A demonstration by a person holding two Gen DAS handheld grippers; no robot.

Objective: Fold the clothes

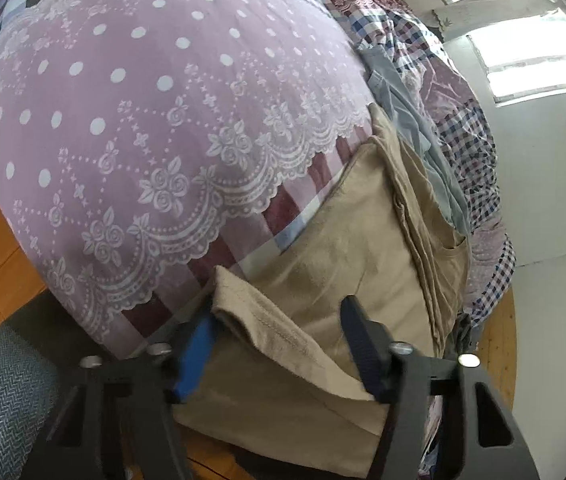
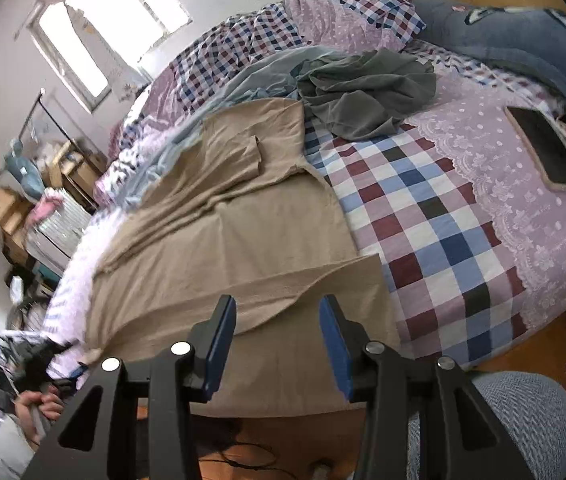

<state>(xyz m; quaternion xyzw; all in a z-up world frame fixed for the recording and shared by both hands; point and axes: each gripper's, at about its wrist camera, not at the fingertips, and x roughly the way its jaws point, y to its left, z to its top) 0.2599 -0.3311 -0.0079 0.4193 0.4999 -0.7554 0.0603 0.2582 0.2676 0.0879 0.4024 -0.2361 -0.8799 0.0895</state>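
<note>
The left gripper (image 1: 279,344) straddles a raised fold of the tan garment (image 1: 335,248), seemingly not yet pinching; the right gripper (image 2: 279,344) hovers open over its hem.

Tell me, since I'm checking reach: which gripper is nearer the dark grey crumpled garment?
Right, probably. The right gripper faces the dark grey garment across the tan garment; the left gripper sits farther, at the tan garment's opposite side.

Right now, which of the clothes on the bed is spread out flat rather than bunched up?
The tan garment, laid flat nearest the tongs; the grey one and the pale blue one behind it lie crumpled.
</note>
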